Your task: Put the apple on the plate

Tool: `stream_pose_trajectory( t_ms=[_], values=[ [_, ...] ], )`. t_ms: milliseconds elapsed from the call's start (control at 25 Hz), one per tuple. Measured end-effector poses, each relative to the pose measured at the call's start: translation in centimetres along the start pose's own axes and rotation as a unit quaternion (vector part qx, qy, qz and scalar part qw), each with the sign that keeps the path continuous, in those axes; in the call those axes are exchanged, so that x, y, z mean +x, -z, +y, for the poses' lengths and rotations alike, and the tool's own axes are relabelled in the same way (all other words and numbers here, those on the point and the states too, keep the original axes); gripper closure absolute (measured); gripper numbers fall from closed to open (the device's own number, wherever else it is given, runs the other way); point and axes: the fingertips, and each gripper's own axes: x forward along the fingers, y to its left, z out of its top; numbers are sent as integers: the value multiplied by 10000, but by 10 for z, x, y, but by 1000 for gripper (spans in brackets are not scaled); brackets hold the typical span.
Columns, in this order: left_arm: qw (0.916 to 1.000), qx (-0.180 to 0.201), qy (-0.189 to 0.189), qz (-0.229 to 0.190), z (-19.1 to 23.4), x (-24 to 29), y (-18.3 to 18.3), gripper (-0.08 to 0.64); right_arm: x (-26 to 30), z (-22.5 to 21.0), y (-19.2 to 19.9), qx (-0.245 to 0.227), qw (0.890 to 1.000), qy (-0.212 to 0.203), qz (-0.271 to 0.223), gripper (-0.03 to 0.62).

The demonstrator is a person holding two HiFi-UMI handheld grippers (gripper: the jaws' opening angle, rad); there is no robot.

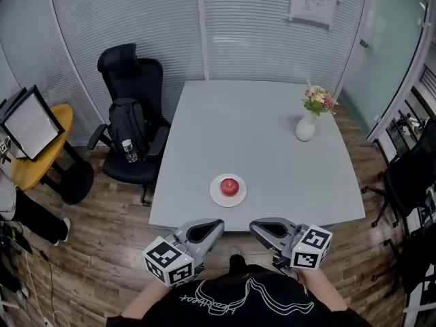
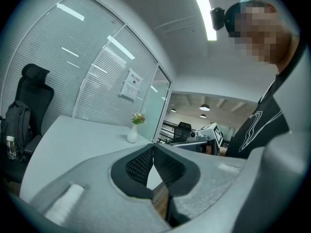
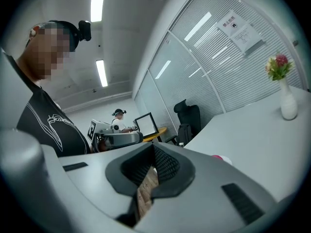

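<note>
A red apple (image 1: 229, 187) rests on a small white plate (image 1: 218, 195) near the front edge of the grey table (image 1: 272, 135). Both grippers hover off the table, close to the person's body, with their tips turned toward each other. My left gripper (image 1: 219, 225) is shut and empty, its pads meeting (image 2: 153, 147). My right gripper (image 1: 253, 227) is likewise shut with nothing in it (image 3: 154, 147). In the right gripper view a pink-red sliver of the apple (image 3: 217, 157) peeks over the jaw body. The plate is hidden there.
A white vase of flowers (image 1: 307, 125) stands at the table's far right. A black office chair with a backpack (image 1: 129, 125) is left of the table, beside a yellow round table with a monitor (image 1: 30, 125). More chairs (image 1: 409, 176) stand at right.
</note>
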Motion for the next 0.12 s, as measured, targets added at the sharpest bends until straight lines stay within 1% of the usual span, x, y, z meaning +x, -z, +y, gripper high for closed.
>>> stream_pose_trajectory(
  t_ms=[120],
  values=[
    [10000,-17,7,33,-8,1,5,545,-6,3,5,17,10000,8,30,586]
  ],
)
